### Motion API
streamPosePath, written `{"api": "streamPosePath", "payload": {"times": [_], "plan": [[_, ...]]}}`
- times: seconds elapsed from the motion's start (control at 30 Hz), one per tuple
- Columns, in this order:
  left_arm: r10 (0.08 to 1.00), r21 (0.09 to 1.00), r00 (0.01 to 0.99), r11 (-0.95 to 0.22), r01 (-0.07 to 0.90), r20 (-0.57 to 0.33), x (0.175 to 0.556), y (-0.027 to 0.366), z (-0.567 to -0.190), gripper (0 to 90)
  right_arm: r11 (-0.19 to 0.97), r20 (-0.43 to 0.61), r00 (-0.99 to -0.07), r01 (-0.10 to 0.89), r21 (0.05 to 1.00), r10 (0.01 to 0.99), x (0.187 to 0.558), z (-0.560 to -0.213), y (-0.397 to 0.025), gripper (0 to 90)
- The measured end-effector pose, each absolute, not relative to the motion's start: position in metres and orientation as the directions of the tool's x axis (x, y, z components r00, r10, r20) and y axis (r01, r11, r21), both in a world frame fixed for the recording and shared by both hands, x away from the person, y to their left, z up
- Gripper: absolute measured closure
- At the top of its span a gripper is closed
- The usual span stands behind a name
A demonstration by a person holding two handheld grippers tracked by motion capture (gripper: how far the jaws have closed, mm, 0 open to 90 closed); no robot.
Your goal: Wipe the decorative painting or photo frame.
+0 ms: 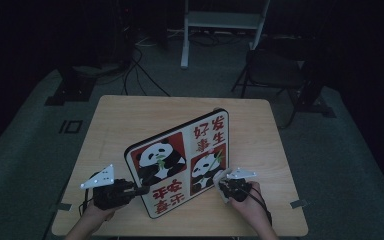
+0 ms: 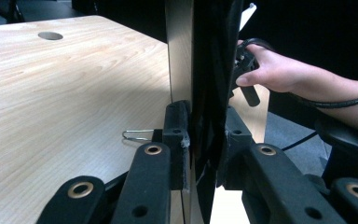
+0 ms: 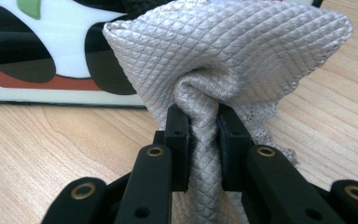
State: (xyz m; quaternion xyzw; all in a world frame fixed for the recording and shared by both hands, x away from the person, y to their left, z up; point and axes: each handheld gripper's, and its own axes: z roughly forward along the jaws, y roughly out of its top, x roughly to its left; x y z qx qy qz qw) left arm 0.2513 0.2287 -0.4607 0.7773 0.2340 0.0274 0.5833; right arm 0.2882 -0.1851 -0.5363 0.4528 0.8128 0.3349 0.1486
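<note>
On the table (image 1: 130, 115), left gripper (image 2: 204, 140) clamping panda board (image 1: 180, 160) edge-on, right gripper (image 3: 203, 123) pinching grey cloth (image 3: 223, 51) against its face.

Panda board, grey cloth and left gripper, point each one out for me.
panda board (image 1: 162, 161), high view, on the upper-left panda picture.
grey cloth (image 3: 223, 51), right gripper view, on the bunched fold above the jaws.
left gripper (image 2: 204, 140), left gripper view, midway between its fingertips.
</note>
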Motion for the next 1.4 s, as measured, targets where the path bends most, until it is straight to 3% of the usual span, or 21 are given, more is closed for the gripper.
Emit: {"api": "streamPosePath", "payload": {"times": [0.27,0.9,1.4], "plan": [[0.405,0.921,0.887,-0.211,0.327,-0.222,0.252,0.229,-0.461,78.2,0.325,0.080,-0.532,0.622,0.713,0.843,0.285,-0.517,-0.191,77.8],[0.408,0.921,0.887,-0.215,0.325,-0.218,0.252,0.229,-0.461,78.3,0.171,0.086,-0.539,0.409,0.896,0.838,0.271,-0.418,-0.203,77.8],[0.409,0.921,0.887,-0.218,0.322,-0.213,0.251,0.228,-0.460,78.3,0.110,0.072,-0.572,0.278,0.954,0.817,0.272,-0.372,-0.188,77.8]]}}
